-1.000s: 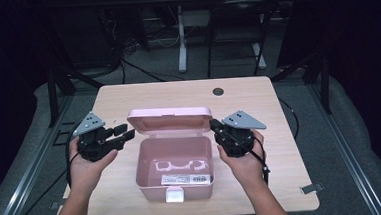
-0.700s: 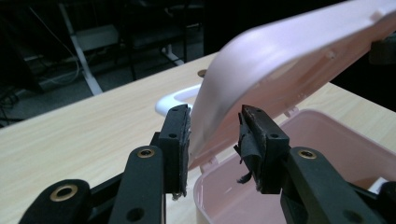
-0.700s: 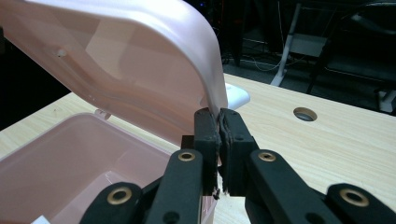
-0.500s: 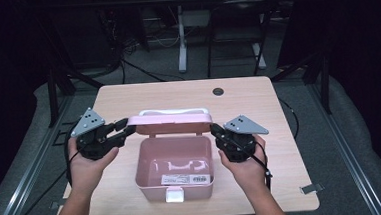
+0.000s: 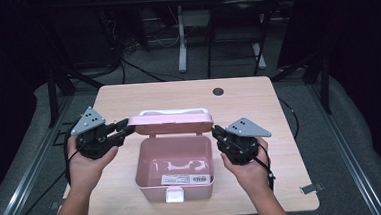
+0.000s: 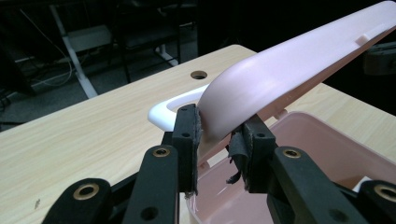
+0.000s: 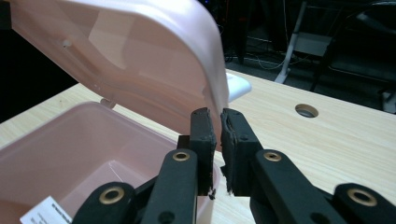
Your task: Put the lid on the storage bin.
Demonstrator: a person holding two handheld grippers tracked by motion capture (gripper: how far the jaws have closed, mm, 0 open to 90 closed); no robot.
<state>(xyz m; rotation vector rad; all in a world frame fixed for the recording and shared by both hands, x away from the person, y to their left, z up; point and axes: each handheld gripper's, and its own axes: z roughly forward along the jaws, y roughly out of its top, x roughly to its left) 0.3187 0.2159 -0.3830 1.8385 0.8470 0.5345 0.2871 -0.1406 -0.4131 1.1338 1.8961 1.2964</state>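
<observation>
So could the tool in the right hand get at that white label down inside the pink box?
Probably yes: the lid stands half raised, leaving the box open above the label.

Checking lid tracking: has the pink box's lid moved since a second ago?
Yes. The lid has swung down toward the box; against the table's hole, its top edge sits lower, hiding the inner face. Both claws flank it.
</observation>
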